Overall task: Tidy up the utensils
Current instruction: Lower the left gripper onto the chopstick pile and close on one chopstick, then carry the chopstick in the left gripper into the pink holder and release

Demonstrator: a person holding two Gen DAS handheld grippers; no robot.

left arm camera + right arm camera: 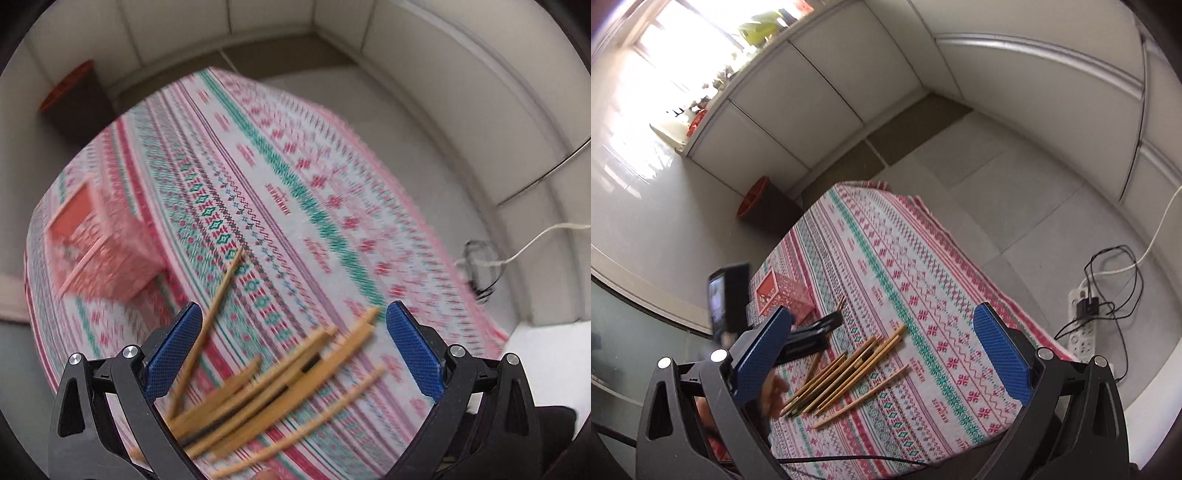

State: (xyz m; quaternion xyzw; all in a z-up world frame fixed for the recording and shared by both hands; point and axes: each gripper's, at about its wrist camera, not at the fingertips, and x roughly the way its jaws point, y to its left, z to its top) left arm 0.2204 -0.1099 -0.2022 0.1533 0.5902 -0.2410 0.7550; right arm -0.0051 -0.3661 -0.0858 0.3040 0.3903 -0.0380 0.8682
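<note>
Several wooden chopsticks (266,384) lie in a loose pile on the patterned tablecloth (295,192). My left gripper (291,354) is open, its blue fingers on either side of the pile and just above it. One chopstick (218,306) leans along the left finger. A pink slotted basket (107,247) stands on the cloth to the left. In the right wrist view the pile (846,373) lies on the cloth, with the left gripper (816,332) beside it and the basket (783,291) behind. My right gripper (882,354) is open and empty, held higher above the table.
A dark bin with an orange rim (753,201) stands on the floor beyond the table. A power strip with cables (1084,314) lies on the floor to the right. White cabinets (812,92) line the walls. The table's edge (1015,295) drops off on the right.
</note>
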